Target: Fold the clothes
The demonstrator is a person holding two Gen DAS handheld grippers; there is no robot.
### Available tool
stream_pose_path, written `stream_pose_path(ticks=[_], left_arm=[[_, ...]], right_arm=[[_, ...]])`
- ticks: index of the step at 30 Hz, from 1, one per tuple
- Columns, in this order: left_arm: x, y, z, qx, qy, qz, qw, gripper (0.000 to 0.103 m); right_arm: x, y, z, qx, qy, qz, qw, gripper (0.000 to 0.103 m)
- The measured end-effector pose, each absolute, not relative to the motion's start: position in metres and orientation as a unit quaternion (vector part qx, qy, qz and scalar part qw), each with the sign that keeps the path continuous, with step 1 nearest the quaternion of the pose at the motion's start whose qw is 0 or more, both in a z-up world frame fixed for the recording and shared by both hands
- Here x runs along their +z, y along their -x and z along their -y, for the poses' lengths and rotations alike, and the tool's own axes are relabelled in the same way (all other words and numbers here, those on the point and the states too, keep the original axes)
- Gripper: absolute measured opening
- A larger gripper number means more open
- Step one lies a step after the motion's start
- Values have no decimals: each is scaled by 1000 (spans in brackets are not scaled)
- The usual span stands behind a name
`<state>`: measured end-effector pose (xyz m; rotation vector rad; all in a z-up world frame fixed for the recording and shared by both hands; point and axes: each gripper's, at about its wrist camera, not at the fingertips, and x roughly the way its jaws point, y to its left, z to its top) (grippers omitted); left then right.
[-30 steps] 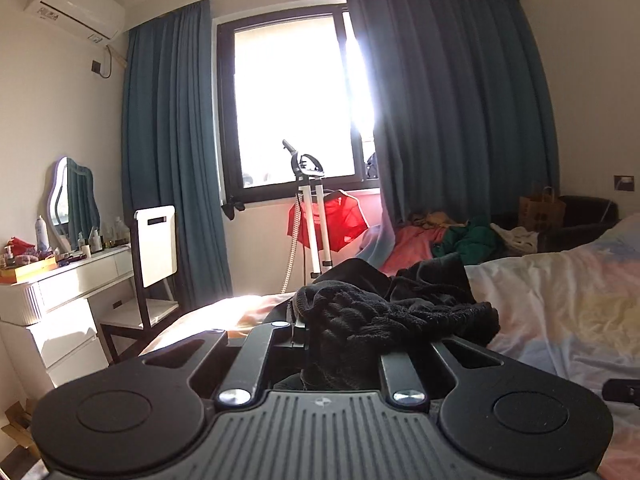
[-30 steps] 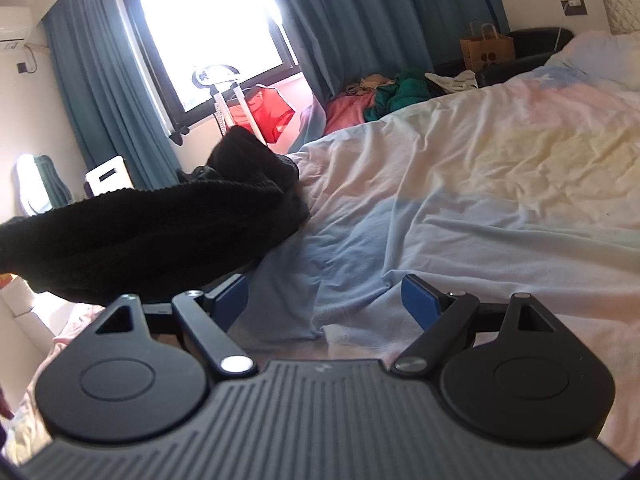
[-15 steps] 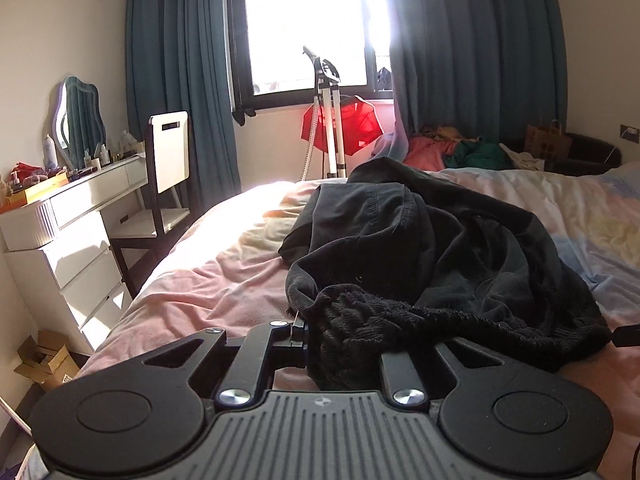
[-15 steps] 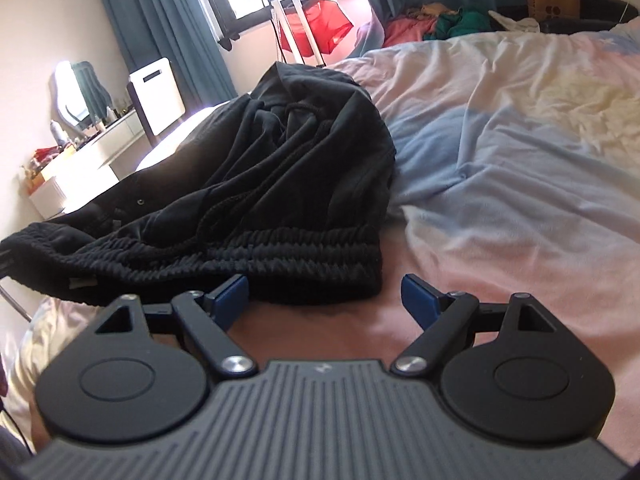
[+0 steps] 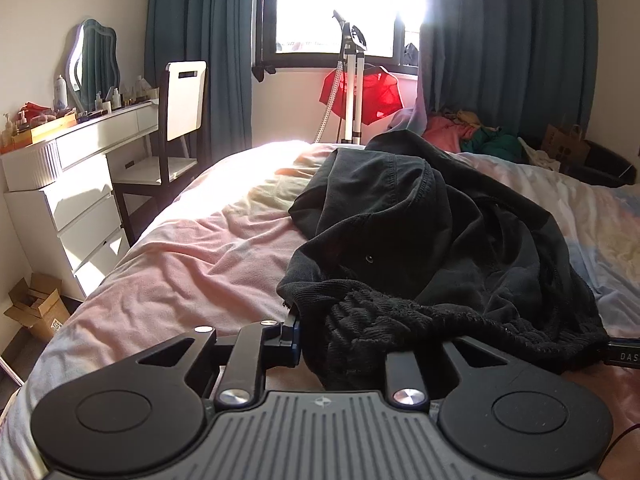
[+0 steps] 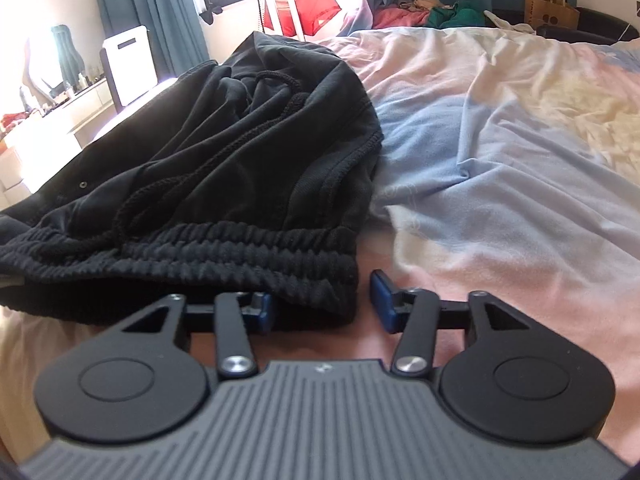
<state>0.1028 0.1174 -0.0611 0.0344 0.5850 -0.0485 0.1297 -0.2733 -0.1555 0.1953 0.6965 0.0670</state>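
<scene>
our left gripper [image 5: 340, 340] points down and forward at a slant; its jaws have just been opening a little, with ribbed black cloth bunched between them. our right gripper [image 6: 320, 308] tilts down likewise; its jaws have just been closing, part-way apart now, a cloth edge between them, the right blue pad [image 6: 382, 300] bare.

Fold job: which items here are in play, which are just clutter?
In play:
black shorts
bed
left gripper
right gripper

Clutter:
red garment
steamer stand
clothes pile
paper bag
chair
dresser
mirror
</scene>
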Motion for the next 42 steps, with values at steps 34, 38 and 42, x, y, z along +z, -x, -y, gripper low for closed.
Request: stream_pose_path(ticks=[34,38,42], left_arm=[[-83,-111,-126,-82,70,-425,899,95],[-98,-119,-116,-93,75,-447,887,87],[-105,-120,-114,-84,83,-446,887,81]], right_arm=[[-114,-77,348,31,-310,-309,899,42],[-154,-107,360,20,-387,-332,860,54],[-177,-133,351,78,-417,-353,834,53]])
